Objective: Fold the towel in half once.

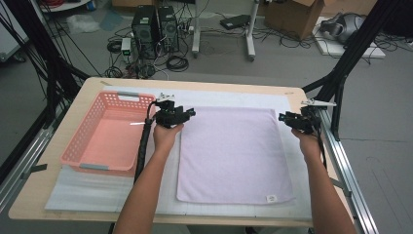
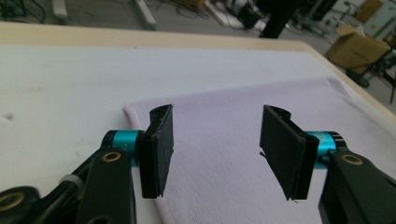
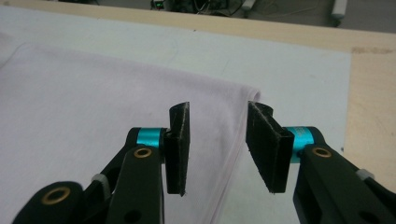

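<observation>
Both claws released over the far corners of a pale pink towel (image 1: 229,151) lying flat on the bench (image 1: 34,187).

Left claw (image 2: 215,149) jaws apart, nothing gripped; towel's far left corner just below and between them, edge running under the left pad. Right claw (image 3: 218,144) jaws apart too, narrower gap, hovering at the towel's far right corner, cloth edge passing beneath the gap. Towel spreads between the two claws on a white mat (image 1: 97,195). Pink basket (image 1: 107,134) just left of the left claw.
</observation>
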Available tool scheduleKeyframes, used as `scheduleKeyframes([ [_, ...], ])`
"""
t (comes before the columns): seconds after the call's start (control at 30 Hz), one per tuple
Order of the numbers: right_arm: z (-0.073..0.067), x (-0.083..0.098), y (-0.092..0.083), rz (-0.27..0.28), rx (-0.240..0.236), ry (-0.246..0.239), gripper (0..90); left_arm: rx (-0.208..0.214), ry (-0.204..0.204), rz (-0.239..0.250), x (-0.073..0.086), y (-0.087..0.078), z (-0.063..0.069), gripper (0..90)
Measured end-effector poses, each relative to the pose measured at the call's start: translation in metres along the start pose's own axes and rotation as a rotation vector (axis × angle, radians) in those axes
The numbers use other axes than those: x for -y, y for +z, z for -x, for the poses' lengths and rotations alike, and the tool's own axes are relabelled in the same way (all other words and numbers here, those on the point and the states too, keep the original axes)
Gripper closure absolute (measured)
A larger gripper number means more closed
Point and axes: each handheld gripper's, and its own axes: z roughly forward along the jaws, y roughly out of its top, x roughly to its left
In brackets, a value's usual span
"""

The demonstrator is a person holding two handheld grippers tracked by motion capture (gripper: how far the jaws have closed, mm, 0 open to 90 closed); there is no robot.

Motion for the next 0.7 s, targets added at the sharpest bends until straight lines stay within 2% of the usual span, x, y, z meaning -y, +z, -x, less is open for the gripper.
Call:
scheduleKeyframes([
  [0.03,-0.001,0.002,-0.005,-0.003,-0.01,0.004,59.3,0.005,0.009,0.017,0.002,-0.003,0.003,40.5],
  [0.07,-0.002,0.005,-0.011,-0.004,-0.018,-0.005,59.3,0.012,0.024,0.053,0.005,-0.009,0.007,41.6],
  [0.1,-0.004,0.008,-0.017,-0.012,-0.023,-0.016,59.1,0.015,0.029,0.059,0.008,-0.012,0.009,42.9],
  [0.13,-0.006,0.012,-0.023,-0.026,-0.032,-0.021,58.6,0.022,0.033,0.042,0.01,-0.014,0.011,42.8],
  [0.2,-0.01,0.022,-0.032,-0.04,-0.046,-0.038,57.3,0.03,0.047,0.047,0.016,-0.019,0.015,44.9],
  [0.27,-0.016,0.034,-0.041,-0.06,-0.051,-0.062,57.3,0.042,0.042,0.055,0.023,-0.024,0.018,46.5],
  [0.33,-0.021,0.047,-0.049,-0.076,-0.063,-0.077,57.6,0.051,0.052,0.046,0.031,-0.03,0.022,47.6],
  [0.37,-0.023,0.054,-0.053,-0.085,-0.066,-0.089,58.4,0.054,0.052,0.026,0.033,-0.032,0.024,47.9],
  [0.47,-0.031,0.073,-0.065,-0.11,-0.094,-0.092,59.7,0.059,0.061,0.049,0.043,-0.043,0.029,47.3],
  [0.57,-0.039,0.098,-0.077,-0.128,-0.139,-0.096,61.7,0.06,0.085,0.024,0.056,-0.053,0.033,47.1],
  [0.67,-0.044,0.123,-0.084,-0.151,-0.162,-0.1,62.8,0.057,0.084,-0.035,0.069,-0.06,0.034,47.3],
  [0.7,-0.045,0.127,-0.085,-0.161,-0.164,-0.101,63.4,0.053,0.087,-0.073,0.073,-0.061,0.035,47.7],
])
